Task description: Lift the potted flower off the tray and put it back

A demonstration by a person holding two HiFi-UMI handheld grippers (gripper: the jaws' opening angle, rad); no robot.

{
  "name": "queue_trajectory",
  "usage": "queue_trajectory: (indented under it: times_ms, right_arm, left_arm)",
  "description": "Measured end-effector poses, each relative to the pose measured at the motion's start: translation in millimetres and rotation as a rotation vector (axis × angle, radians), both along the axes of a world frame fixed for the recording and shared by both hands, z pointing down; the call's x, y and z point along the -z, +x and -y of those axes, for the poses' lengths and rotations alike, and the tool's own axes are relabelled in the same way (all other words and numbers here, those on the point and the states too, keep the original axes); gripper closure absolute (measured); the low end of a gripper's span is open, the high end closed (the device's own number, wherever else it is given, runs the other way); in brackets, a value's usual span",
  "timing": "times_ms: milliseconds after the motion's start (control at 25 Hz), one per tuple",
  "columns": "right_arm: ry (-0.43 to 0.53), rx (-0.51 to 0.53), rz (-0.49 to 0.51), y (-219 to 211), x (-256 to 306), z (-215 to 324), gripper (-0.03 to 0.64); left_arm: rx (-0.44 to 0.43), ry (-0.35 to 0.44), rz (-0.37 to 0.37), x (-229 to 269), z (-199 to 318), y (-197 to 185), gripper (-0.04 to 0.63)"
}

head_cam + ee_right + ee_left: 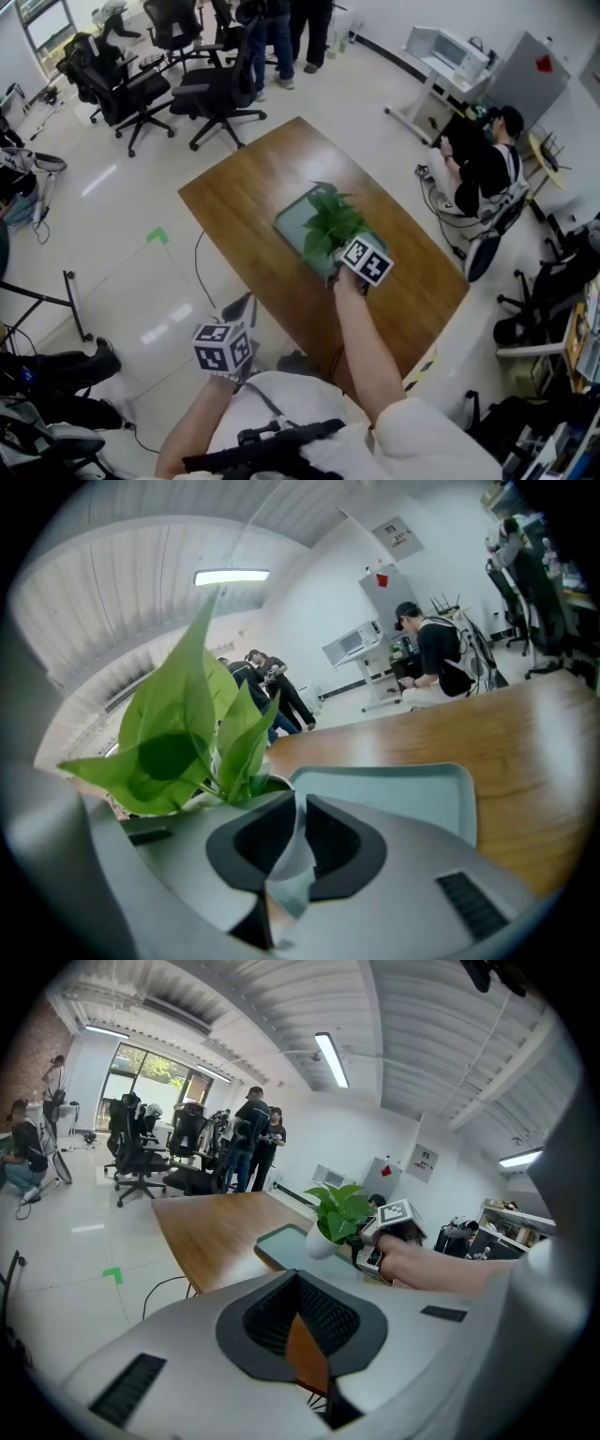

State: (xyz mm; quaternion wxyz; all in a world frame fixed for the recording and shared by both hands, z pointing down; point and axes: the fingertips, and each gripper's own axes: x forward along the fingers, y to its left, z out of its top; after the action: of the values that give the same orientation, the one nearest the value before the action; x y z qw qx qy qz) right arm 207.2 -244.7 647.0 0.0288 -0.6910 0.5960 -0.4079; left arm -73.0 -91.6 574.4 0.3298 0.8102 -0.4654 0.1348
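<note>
A leafy green plant in a small white pot [333, 228] is at the near end of a pale green tray [296, 217] on the wooden table [253, 187]. My right gripper [339, 274] is shut on the pot's white rim, which shows as a pale strip between its jaws [298, 803]. The leaves [178, 742] rise at its left and the tray [403, 794] lies ahead. From the left gripper view, the pot [319, 1239] looks held just over the tray [279, 1241]; contact cannot be told. My left gripper [240, 309] hangs off the table's near edge, shut and empty [298, 1283].
Black office chairs [141, 89] and standing people [281, 37] are beyond the table's far end. A person crouches [478, 169] by a white desk [441, 66] at the right. A cable [199, 272] and green tape mark [157, 235] lie on the floor at the left.
</note>
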Motion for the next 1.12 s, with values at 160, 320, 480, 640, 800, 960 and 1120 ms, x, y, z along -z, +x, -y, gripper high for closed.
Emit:
queue_trajectory:
  times_ms: [160,320,480,640,800,960,1120]
  right_arm:
    - [-0.028,-0.031,-0.025,20.3,-9.5,-0.2,0.577]
    - [-0.054,-0.037,-0.039,31.1,-22.5,2.0,0.575]
    - [-0.078,-0.034,-0.054,34.4,-32.5,4.5,0.575]
    - [-0.092,-0.040,-0.056,35.7,-38.0,4.5,0.572]
    - [-0.098,-0.049,-0.057,36.5,-41.1,4.3,0.563]
    - [-0.107,-0.053,-0.050,33.2,-41.3,4.9,0.547]
    - [-0.102,-0.053,-0.030,32.0,-41.9,-0.8,0.535]
  left_arm:
    - [0.006,-0.008,0.006,-2.3,-2.1,-0.1,0.600]
    - [0.013,-0.021,0.010,-6.3,-4.1,0.8,0.600]
    - [0.027,-0.030,0.013,-8.7,-4.2,-2.8,0.600]
    - [0.039,-0.033,0.014,-9.3,-3.5,-6.0,0.600]
    - [0.046,-0.033,0.016,-8.5,-4.4,-10.1,0.600]
    - [0.045,-0.031,0.016,-6.7,-3.5,-13.8,0.600]
    - [0.036,-0.030,0.017,-7.9,-4.0,-15.6,0.600]
